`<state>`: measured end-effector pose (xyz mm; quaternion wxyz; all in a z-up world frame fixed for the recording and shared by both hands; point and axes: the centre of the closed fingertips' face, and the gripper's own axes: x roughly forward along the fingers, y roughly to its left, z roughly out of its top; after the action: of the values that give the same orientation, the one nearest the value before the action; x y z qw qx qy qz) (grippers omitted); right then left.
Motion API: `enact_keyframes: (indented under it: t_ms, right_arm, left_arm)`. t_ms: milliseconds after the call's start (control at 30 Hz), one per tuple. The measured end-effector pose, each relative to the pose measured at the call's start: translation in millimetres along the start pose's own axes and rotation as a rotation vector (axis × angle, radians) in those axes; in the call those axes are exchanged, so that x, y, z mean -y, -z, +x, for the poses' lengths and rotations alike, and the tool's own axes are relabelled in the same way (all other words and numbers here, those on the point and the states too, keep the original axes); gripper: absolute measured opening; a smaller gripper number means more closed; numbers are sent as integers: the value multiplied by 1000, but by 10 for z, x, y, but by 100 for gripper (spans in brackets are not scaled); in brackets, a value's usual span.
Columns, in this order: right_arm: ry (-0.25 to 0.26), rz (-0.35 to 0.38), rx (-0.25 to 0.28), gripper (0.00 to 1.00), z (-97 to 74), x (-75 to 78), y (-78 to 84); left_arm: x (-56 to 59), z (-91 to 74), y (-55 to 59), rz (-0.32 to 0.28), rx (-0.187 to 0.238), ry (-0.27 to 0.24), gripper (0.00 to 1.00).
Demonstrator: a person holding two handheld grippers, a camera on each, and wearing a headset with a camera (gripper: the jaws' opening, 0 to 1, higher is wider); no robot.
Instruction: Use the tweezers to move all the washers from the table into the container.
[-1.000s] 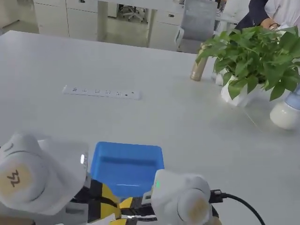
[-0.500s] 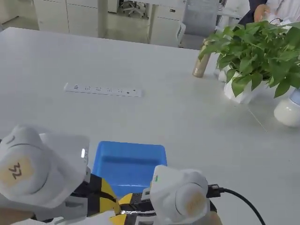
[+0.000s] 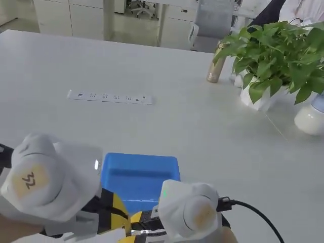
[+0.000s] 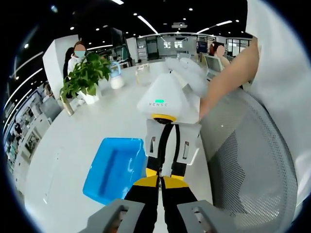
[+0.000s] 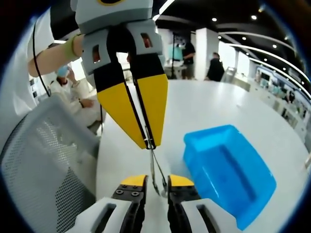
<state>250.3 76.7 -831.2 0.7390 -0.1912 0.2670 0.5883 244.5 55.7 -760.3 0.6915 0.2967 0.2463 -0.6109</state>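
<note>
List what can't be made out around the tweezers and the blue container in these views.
Right gripper view: the tweezers run from the left gripper down between the right gripper fingers; their lower end is hidden there, so its grip is unclear.
Head view: both gripper bodies cover the near table and the near wall of the blue container; any washers there are hidden.
Left gripper view: the meeting fingers block the tweezers.

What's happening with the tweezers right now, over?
Left tongs shut on tweezers. Right tongs around their other end, grip unclear. Blue container close by, nothing between. Over.
</note>
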Motion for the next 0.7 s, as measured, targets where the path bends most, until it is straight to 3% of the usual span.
enact_keyframes:
  t_ms: [167,300,700]
  right_arm:
    - [-4,25,41,13,-69,33,-68]
    - [-12,-12,24,9,-91,21,-70]
    - [-50,-11,37,7,-123,-18,-174]
  left_arm:
    - [-5,-1,-1,-7,-1,3,0]
    - [-13,-3,-1,-8,-4,-2,0]
    - [-4,16,-36,-5,-7,11,0]
